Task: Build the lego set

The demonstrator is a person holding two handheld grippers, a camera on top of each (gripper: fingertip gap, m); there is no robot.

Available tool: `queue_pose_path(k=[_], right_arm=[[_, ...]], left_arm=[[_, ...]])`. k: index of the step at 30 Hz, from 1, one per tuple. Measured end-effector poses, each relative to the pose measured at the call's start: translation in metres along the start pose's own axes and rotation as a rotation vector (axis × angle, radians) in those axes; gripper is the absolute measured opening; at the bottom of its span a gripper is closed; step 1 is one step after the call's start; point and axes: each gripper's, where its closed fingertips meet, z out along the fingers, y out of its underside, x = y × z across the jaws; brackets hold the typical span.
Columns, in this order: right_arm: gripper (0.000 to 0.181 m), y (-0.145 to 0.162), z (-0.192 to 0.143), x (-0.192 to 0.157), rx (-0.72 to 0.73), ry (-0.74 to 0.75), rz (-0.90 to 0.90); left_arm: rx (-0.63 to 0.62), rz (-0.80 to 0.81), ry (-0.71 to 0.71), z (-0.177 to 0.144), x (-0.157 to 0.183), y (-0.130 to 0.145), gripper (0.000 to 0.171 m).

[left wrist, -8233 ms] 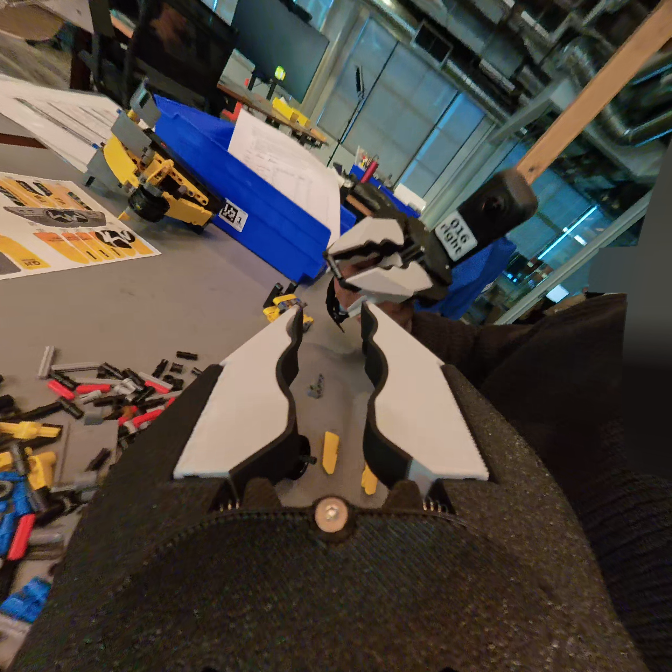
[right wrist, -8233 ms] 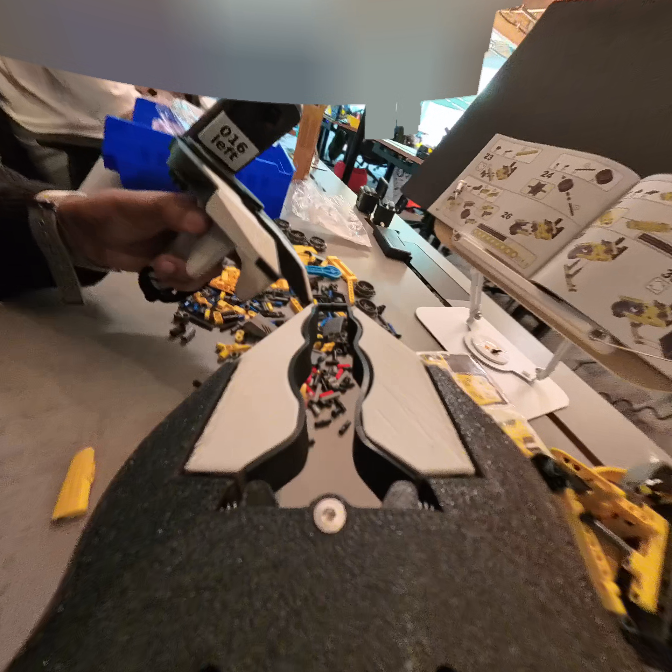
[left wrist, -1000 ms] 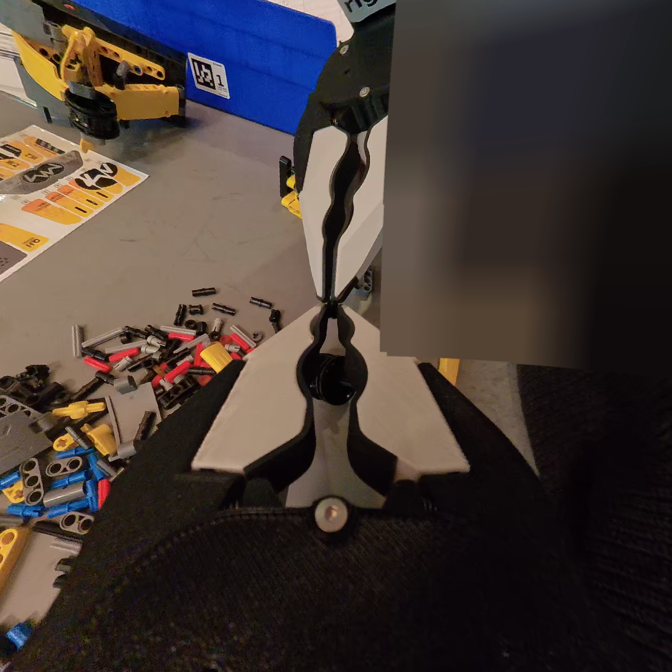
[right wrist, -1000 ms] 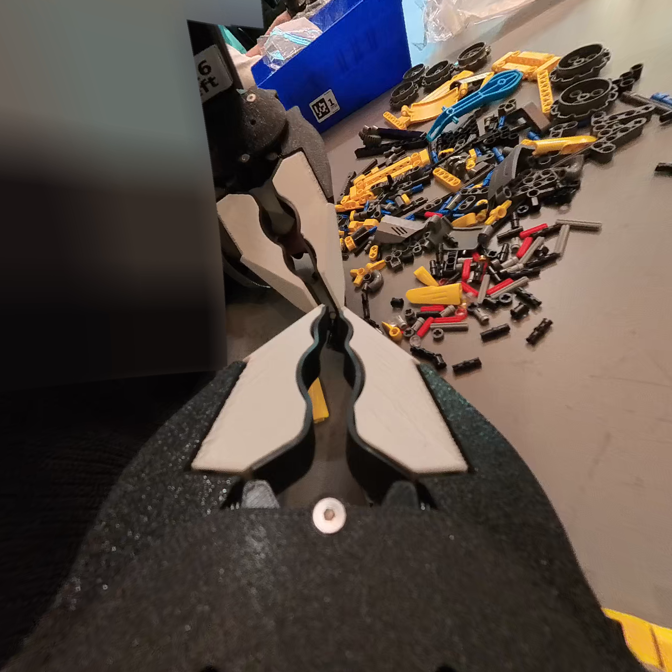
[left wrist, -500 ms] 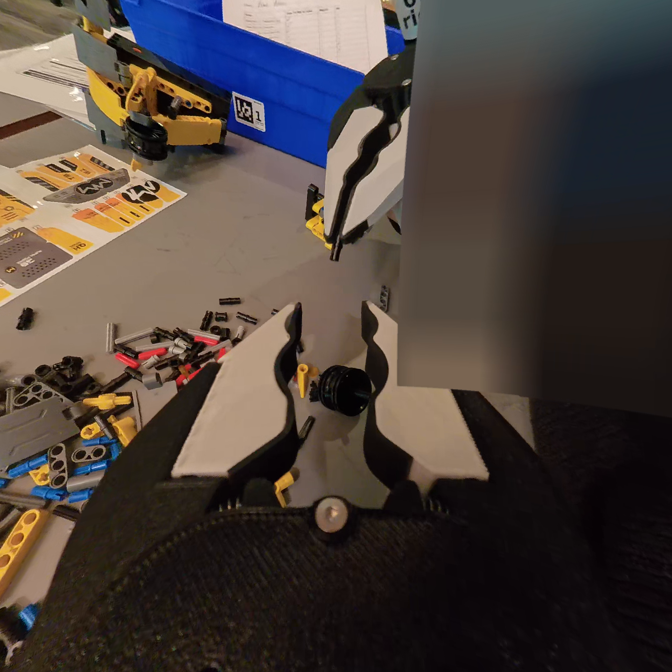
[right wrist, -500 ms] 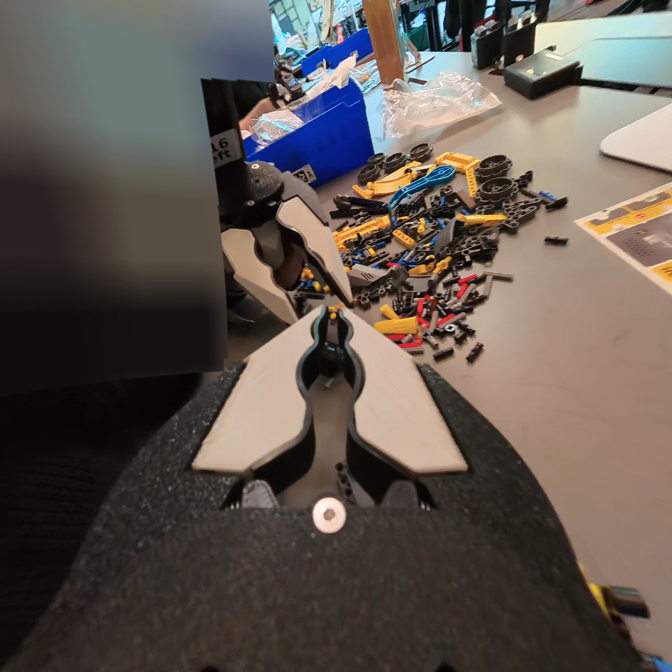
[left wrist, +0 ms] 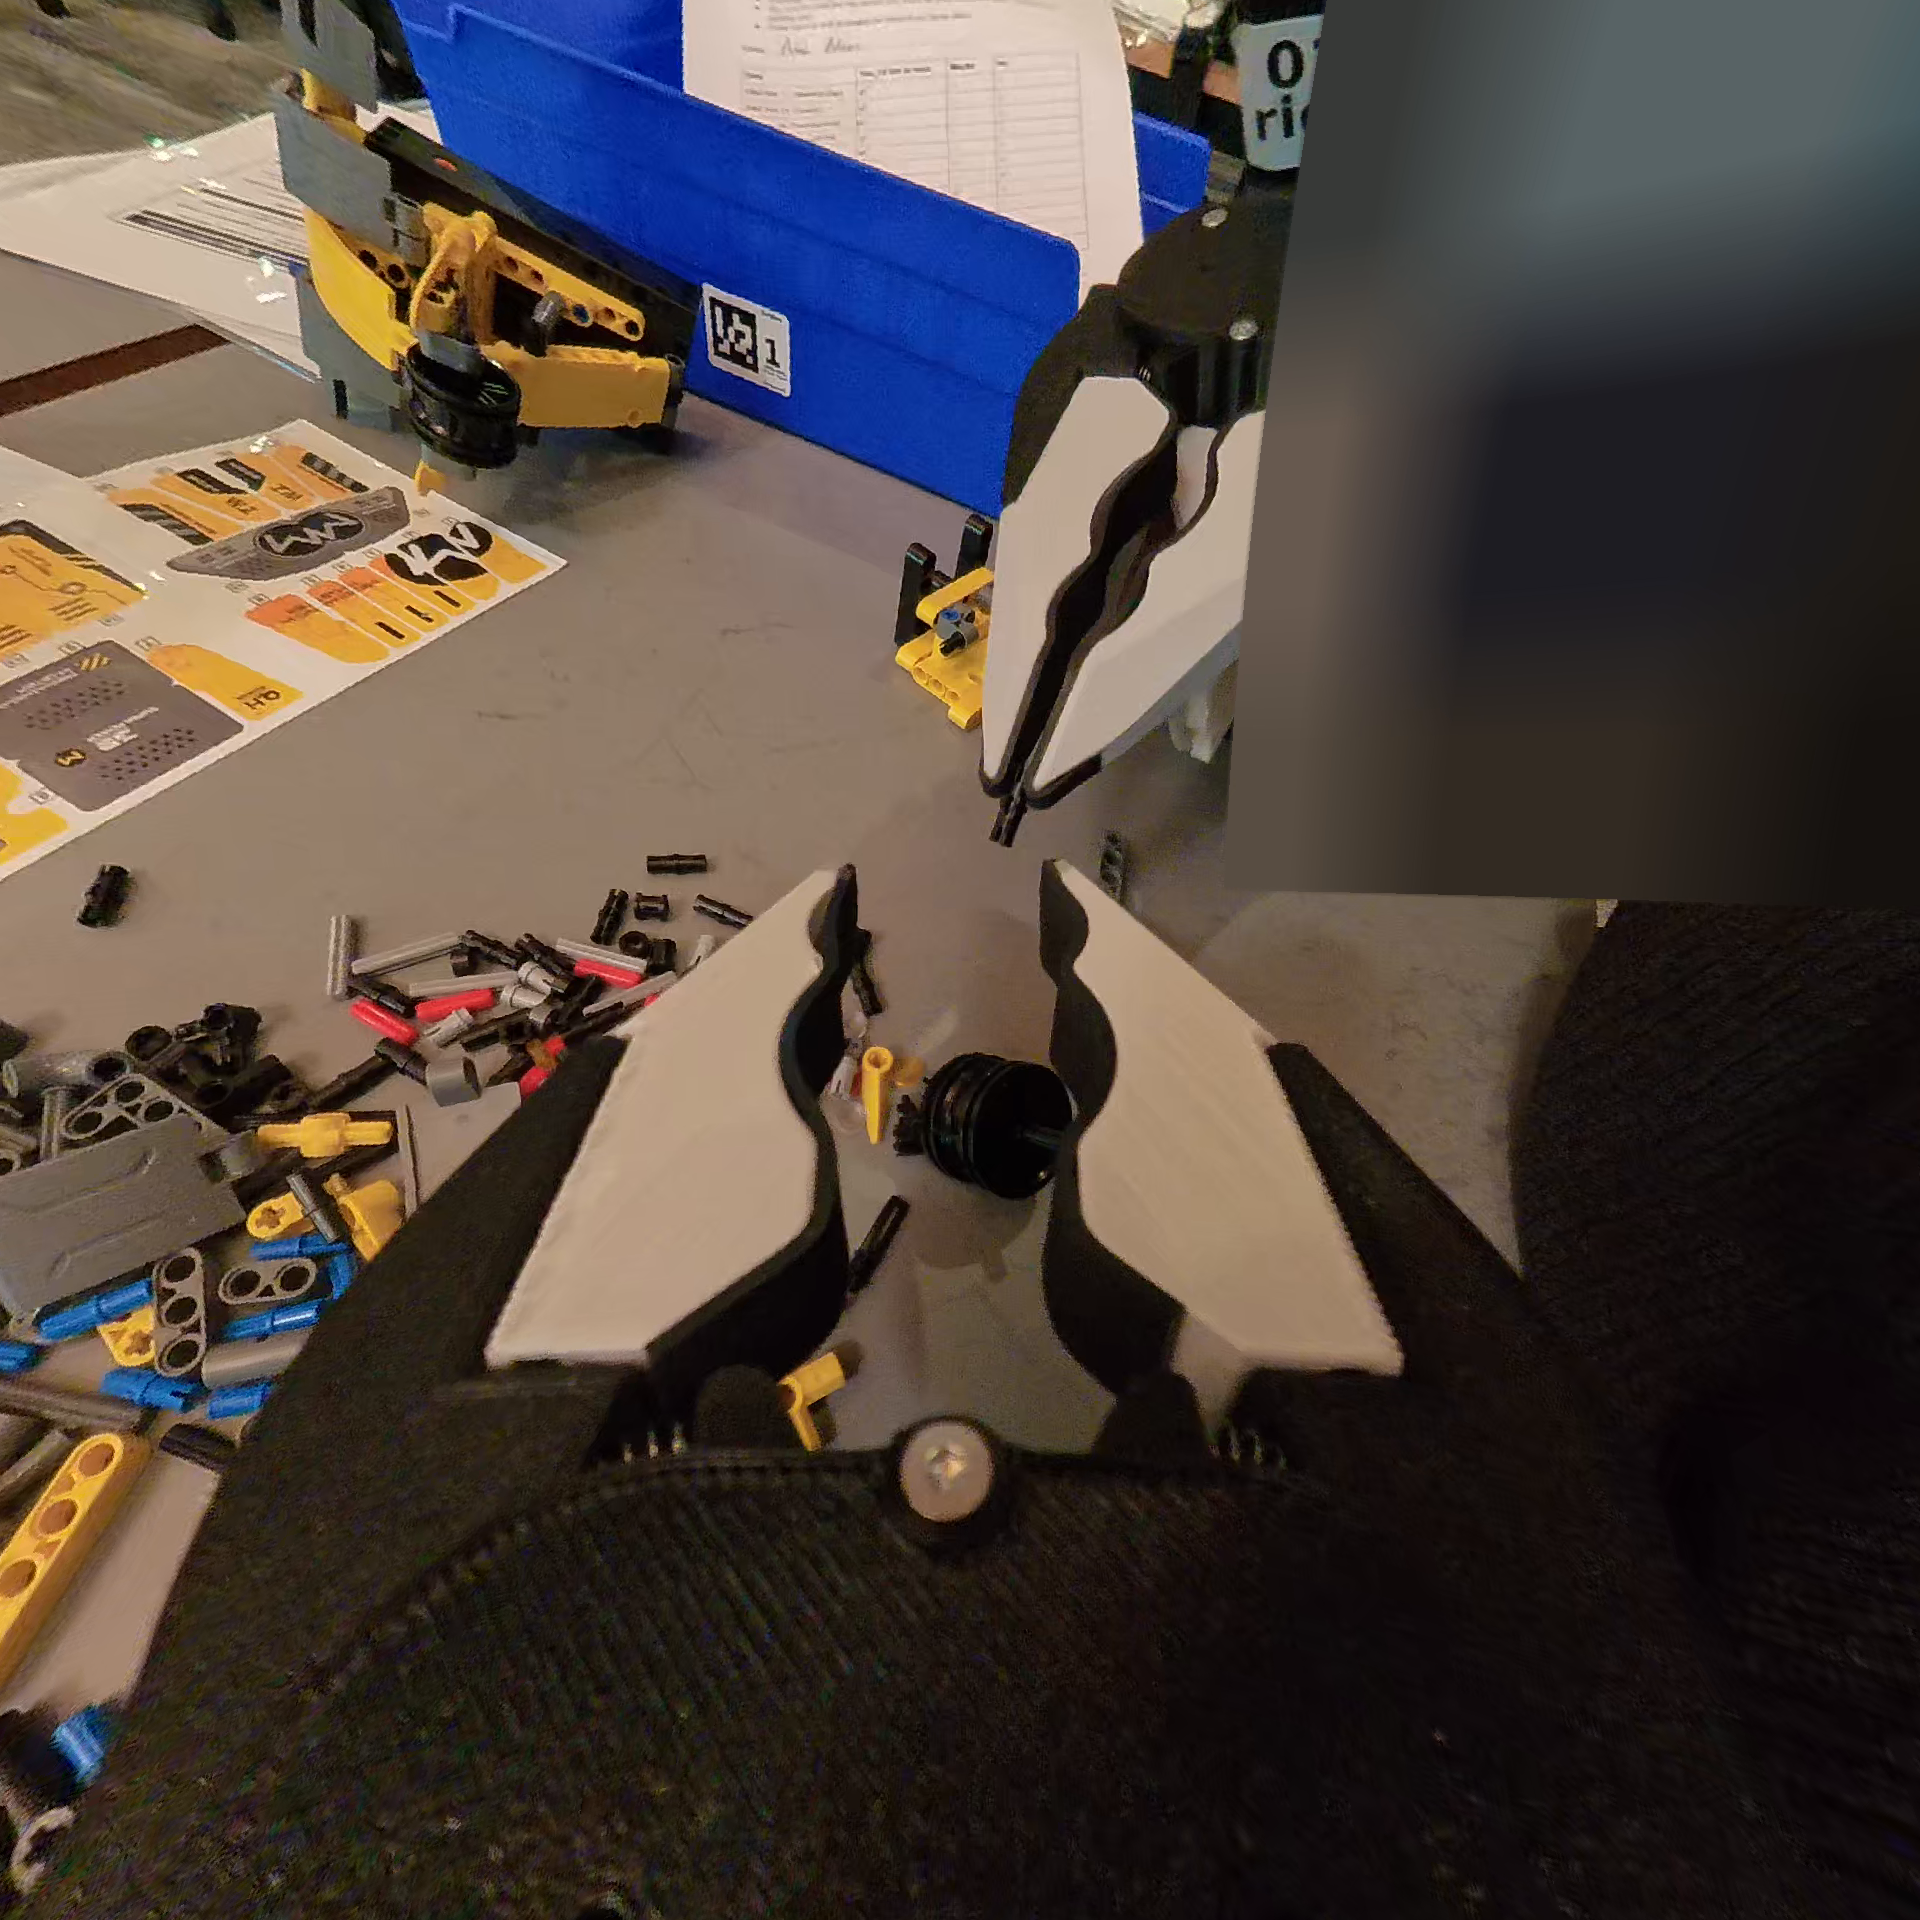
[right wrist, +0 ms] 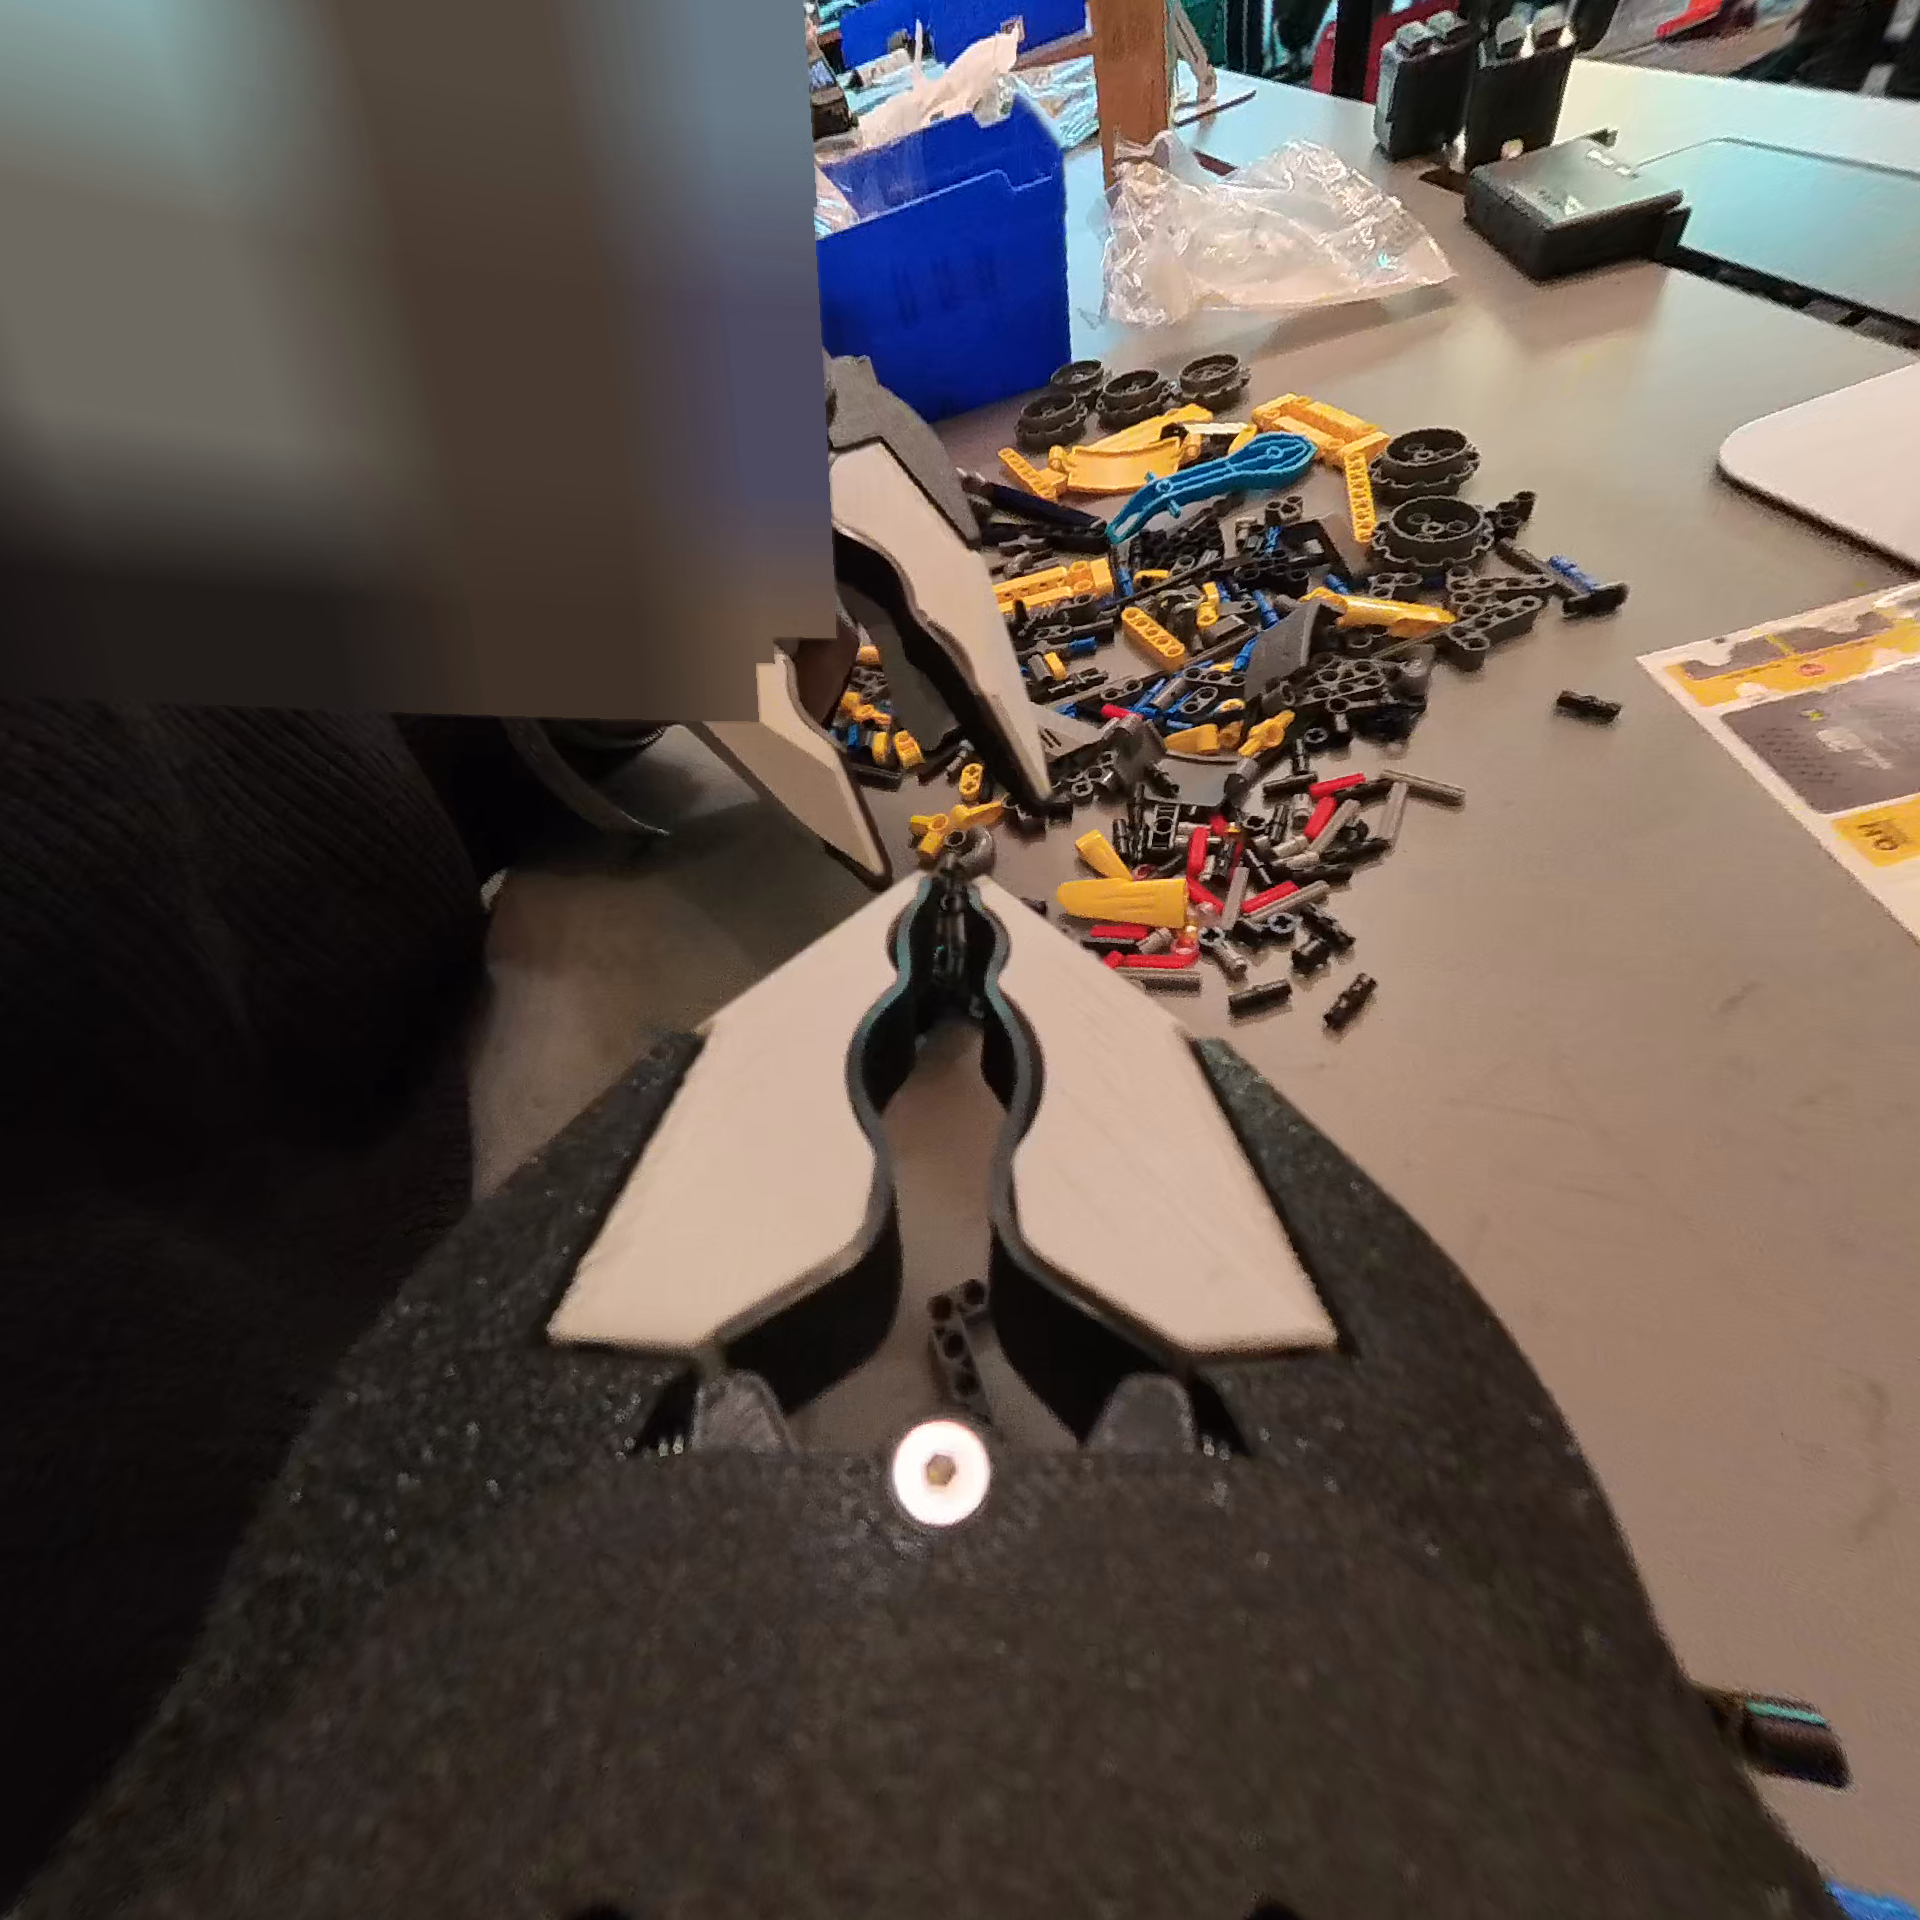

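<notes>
Left wrist view: left gripper [left wrist: 945,894] jaws now spread, black pulley wheel [left wrist: 987,1127] released, lying between them on grey table [left wrist: 582,748]. Right gripper [left wrist: 1023,795], beyond the wheel, has lifted away, pinching a small black pin [left wrist: 1004,823].

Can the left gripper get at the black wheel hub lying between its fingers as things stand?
Probably yes: the left gripper is open, the black wheel hub lies loose on the table between its fingers, with only small pins beside it.

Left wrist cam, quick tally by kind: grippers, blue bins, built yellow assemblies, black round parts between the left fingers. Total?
Grippers: 2, the left gripper open, the right gripper shut on a black pin
Blue bin: 1
Yellow assemblies: 2, large, small
Black round part: 1
Total: 6
</notes>
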Motion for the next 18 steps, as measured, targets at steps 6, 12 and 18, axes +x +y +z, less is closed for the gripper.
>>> queue_pose_path(k=[6, 12, 18], right_arm=[[0.004, 0.0001, 0.0041, -0.0052, -0.014, 0.035, -0.107], [0.004, 0.0062, 0.0082, -0.0072, -0.027, 0.009, -0.114], [0.004, 0.0049, 0.0078, -0.0048, -0.003, -0.007, -0.074]], left_arm=[[-0.012, -0.005, 0.015, 0.0021, 0.0027, 0.0019, 0.032], [-0.036, 0.005, 0.012, 0.0035, 0.0034, 0.0059, 0.031], [-0.032, -0.015, 0.015, 0.0028, 0.0016, 0.0058, 0.032]])
